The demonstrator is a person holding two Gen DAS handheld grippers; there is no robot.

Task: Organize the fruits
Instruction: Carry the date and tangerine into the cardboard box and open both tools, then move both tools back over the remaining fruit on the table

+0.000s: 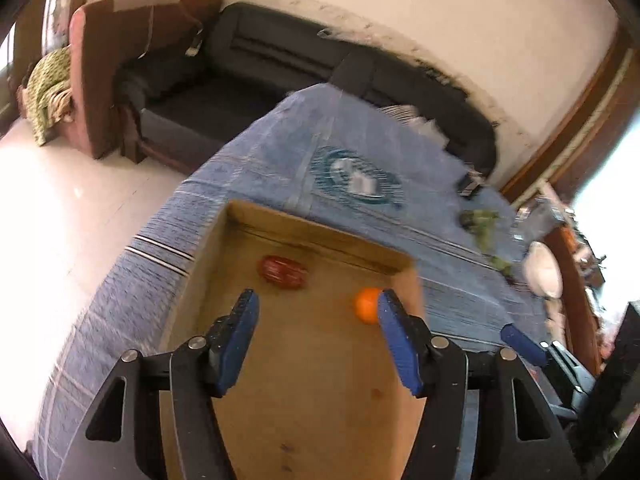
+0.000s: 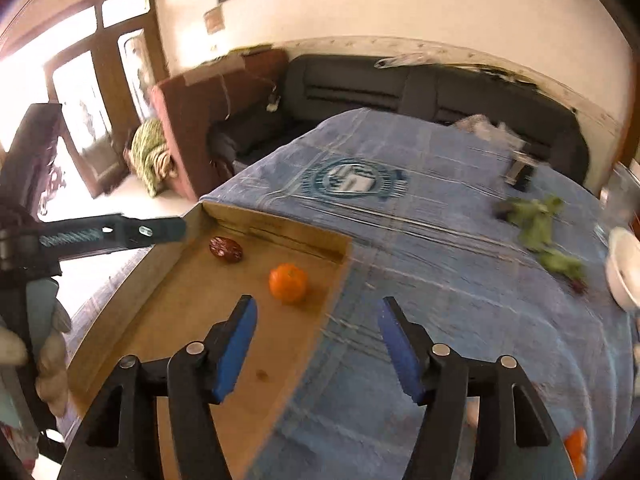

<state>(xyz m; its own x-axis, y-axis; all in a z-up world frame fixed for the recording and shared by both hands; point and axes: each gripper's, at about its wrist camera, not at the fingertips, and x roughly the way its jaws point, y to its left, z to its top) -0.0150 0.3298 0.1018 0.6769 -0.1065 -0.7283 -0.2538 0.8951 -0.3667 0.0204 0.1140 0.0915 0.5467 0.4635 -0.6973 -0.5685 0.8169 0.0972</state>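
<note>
A shallow cardboard tray (image 1: pixel 312 400) (image 2: pixel 132 304) lies on the blue cloth. In it are a dark red date (image 1: pixel 283 272) (image 2: pixel 226 249) near the far wall and an orange tangerine (image 1: pixel 366 305) (image 2: pixel 288 282) near the right edge. My left gripper (image 1: pixel 318 312) is open and empty above the tray, its right finger just in front of the tangerine. My right gripper (image 2: pixel 318 320) is open and empty over the tray's right edge, short of the tangerine. Another orange fruit (image 2: pixel 576 446) lies at the lower right of the right wrist view.
Green leafy stems (image 2: pixel 538 224) (image 1: pixel 482 224) lie on the blue cloth (image 2: pixel 440 264) at the right. A white bowl (image 2: pixel 624 268) (image 1: pixel 542 272) sits at the right edge. A dark sofa (image 2: pixel 360 84) and a cardboard box (image 1: pixel 132 40) stand behind the table.
</note>
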